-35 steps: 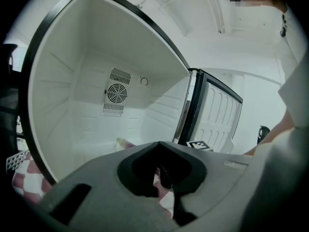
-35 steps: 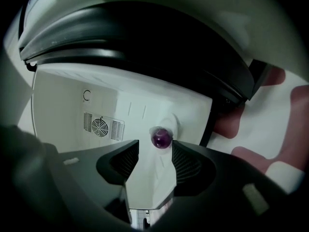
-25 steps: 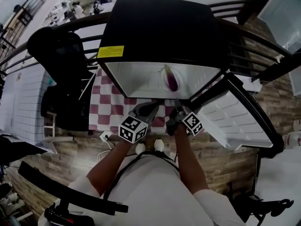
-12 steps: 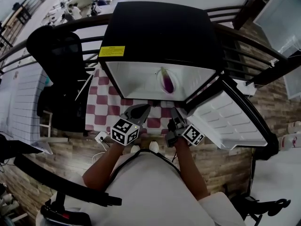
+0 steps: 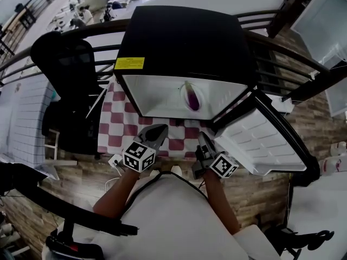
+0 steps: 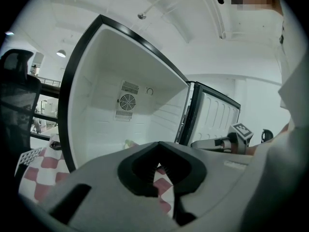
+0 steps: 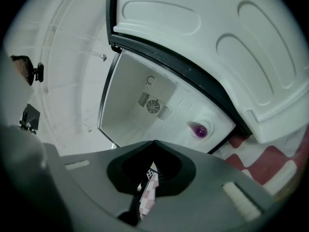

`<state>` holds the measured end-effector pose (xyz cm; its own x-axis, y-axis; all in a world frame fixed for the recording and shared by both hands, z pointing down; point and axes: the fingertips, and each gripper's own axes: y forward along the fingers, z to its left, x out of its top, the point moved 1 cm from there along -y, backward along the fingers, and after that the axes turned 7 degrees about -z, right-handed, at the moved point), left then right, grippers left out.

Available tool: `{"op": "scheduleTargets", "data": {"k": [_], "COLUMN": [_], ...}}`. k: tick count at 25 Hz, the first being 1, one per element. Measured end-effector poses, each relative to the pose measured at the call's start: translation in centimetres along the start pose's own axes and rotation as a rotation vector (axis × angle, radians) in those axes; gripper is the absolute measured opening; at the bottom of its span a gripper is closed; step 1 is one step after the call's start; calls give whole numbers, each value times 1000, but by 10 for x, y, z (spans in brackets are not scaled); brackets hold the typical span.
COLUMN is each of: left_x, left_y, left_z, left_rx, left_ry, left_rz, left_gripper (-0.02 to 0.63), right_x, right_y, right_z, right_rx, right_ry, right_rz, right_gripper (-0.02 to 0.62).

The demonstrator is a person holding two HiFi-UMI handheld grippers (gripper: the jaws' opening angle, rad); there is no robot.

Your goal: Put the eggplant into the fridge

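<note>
Eggplant [image 5: 192, 99] lies inside the fridge [image 5: 184, 42], on its white floor and a little right of the middle. Its long axis runs near to far, with the green stem end toward the back wall. So I judge the putting-in done, with only the door [image 5: 260, 140] left to deal with; it stands swung wide open on the right.

Both my tongs are outside the fridge, on the near side of its mouth, over the checkered cloth on the table [image 5: 116, 123]. The right tongs [image 5: 201, 138] are pressed together and pinch nothing; only the cloth shows past their tips. The left tongs [image 5: 161, 128] have their tips together too, as far as I can see, and are just as empty.

From the right tongs the eggplant lies almost straight ahead on the far side, well apart. The left tongs sit further off to the left. The right tongs are also the nearer to the door, just beside its inner face, so I would push it closed with them.
</note>
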<state>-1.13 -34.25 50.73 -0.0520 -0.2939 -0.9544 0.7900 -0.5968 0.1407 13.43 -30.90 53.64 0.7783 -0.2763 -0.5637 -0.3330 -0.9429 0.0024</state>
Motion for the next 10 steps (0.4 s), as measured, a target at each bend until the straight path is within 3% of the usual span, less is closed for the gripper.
{"op": "scheduleTargets", "data": {"k": [10], "left_x": [-1], "left_y": [-7], "left_z": [0], "left_rx": [13], "left_ry": [-5], "left_rz": [-8], "left_gripper": [5], "right_x": [0], "right_y": [-3], "right_z": [26], "right_rx": [44], "right_ry": [-296], "right_rz": [86], "right_gripper": [6]}}
